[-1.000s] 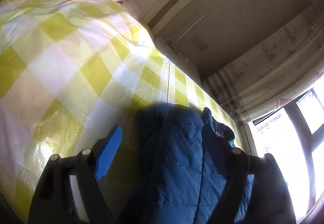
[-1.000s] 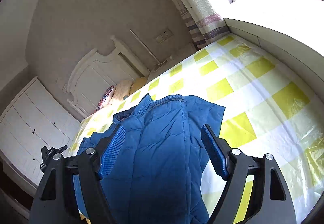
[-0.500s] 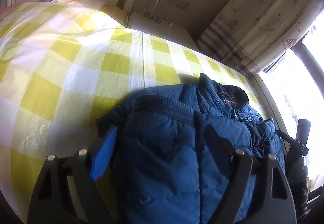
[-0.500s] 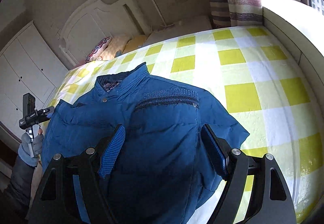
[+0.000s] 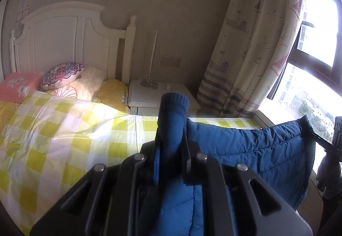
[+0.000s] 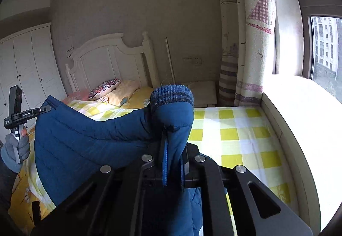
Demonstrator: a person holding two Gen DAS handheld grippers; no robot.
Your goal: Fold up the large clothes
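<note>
Item: blue quilted puffer jacket (image 5: 256,150), stitched in horizontal channels, with darker ribbed-knit cuffs; held up off the bed (image 5: 53,139), its body slung between two grips. Left hand-held gripper (image 5: 171,150): jaws just closed, clamped on a sleeve, cuff (image 5: 174,101) poking up at 12 o'clock. Right hand-held gripper (image 6: 173,161): jaws just closed, pinching the other sleeve below its cuff (image 6: 172,91). Bed: yellow-and-white check cover, pillows (image 5: 62,72) at 10 o'clock, white headboard (image 5: 64,37) behind.

Small white lettering is printed on the left gripper (image 6: 43,109). It is too small to be read. No other text can be made out.
</note>
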